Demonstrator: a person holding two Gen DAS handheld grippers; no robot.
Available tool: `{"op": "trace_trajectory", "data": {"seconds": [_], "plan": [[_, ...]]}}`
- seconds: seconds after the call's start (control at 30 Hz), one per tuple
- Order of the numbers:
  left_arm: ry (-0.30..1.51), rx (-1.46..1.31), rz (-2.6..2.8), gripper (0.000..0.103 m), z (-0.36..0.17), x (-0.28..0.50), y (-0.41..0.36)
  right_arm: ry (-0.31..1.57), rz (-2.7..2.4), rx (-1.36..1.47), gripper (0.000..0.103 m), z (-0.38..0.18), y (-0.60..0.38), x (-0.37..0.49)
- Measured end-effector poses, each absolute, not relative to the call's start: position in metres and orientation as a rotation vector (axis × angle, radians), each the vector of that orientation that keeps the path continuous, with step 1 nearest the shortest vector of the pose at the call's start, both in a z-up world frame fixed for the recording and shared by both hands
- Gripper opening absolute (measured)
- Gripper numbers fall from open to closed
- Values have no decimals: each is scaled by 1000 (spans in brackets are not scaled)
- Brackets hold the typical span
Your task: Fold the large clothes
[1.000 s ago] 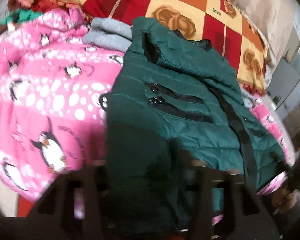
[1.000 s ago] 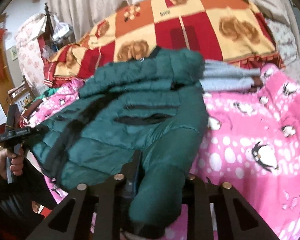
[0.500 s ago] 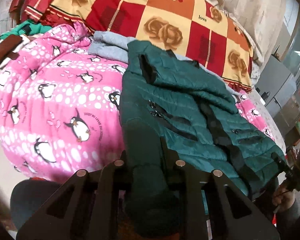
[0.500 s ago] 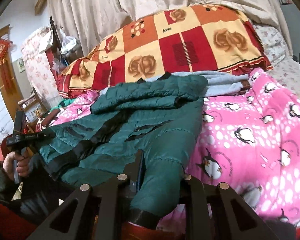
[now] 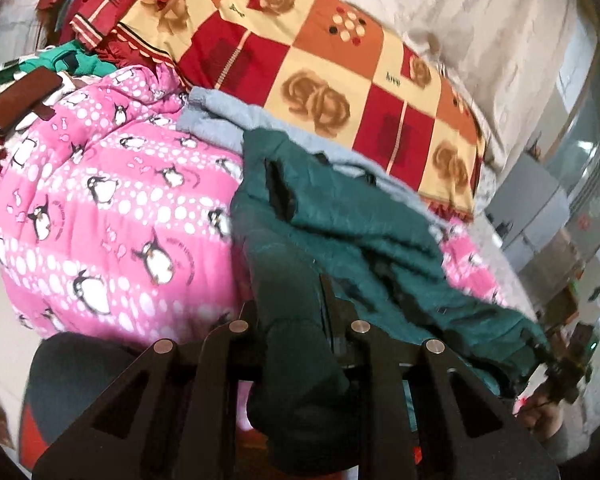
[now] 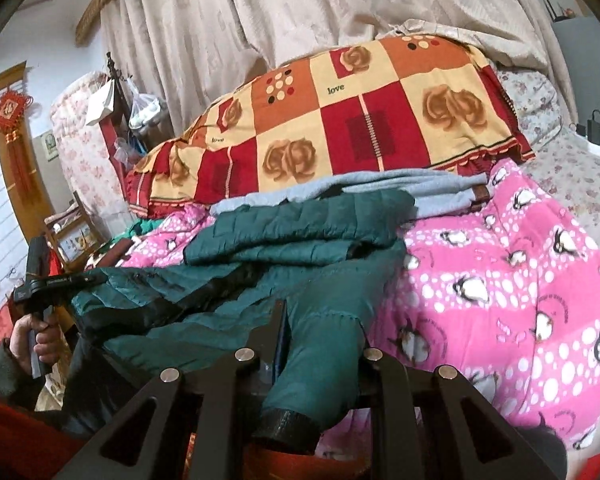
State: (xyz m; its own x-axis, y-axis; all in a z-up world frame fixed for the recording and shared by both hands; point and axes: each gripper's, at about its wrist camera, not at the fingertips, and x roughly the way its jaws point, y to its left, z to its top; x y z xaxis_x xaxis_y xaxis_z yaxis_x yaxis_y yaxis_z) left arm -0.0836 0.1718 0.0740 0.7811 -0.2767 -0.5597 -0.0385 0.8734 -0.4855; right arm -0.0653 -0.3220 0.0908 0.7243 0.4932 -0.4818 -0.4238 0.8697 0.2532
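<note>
A: Gripping both sleeves of the green puffer jacket (image 6: 260, 264), one per tool. Left hand-held gripper (image 5: 296, 320) clenched on a sleeve (image 5: 292, 360), cuff end hanging down past the fingers toward the camera. Right hand-held gripper (image 6: 320, 344) clamped on the other sleeve (image 6: 312, 376), black cuff (image 6: 288, 426) dangling below.

B: Jacket position?

A: Lying across the pink penguin blanket (image 6: 500, 280) on the bed, body spread between the two tools, collar end up against a folded grey-blue garment (image 6: 428, 192). Checked rose quilt (image 6: 360, 120) piled behind that.

B: Reason for holding by the sleeves?

A: Probably to pull the body flat and square before crossing the sleeves in. Symmetric hold, mild tension, front zip band facing up. Judging as early in the fold: nothing doubled over yet.

B: Blind spots?

A: Plenty. Fingertips buried in puffer fabric in both views, so actual bite depth unknown. Hem edge nearest the person cut off under the tool bodies. Left view motion-blurred over the jacket middle; pockets and zip not readable there. Opposite tool visible at each frame edge only: small and dark in the left view, with a hand (image 6: 36, 340) on its grip in the right view. Dark flat object (image 5: 20, 104) at far left of the left view, possibly a phone or wallet, not resolvable. Bed edge and floor not distinguishable.
</note>
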Motion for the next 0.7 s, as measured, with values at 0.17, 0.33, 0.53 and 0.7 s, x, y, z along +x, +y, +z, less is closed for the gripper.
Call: {"op": "trace_trajectory", "data": {"seconds": [0.17, 0.33, 0.53, 0.7], "plan": [[601, -499, -94, 16, 95, -59, 169, 531, 483, 109, 18, 111, -313, -33], [518, -454, -69, 16, 122, -32, 158, 480, 449, 110, 18, 128, -307, -3], [451, -457, -55, 16, 139, 13, 160, 438, 376, 127, 18, 133, -302, 45], [437, -445, 10, 16, 141, 70, 162, 428, 295, 108, 18, 130, -296, 93]]}}
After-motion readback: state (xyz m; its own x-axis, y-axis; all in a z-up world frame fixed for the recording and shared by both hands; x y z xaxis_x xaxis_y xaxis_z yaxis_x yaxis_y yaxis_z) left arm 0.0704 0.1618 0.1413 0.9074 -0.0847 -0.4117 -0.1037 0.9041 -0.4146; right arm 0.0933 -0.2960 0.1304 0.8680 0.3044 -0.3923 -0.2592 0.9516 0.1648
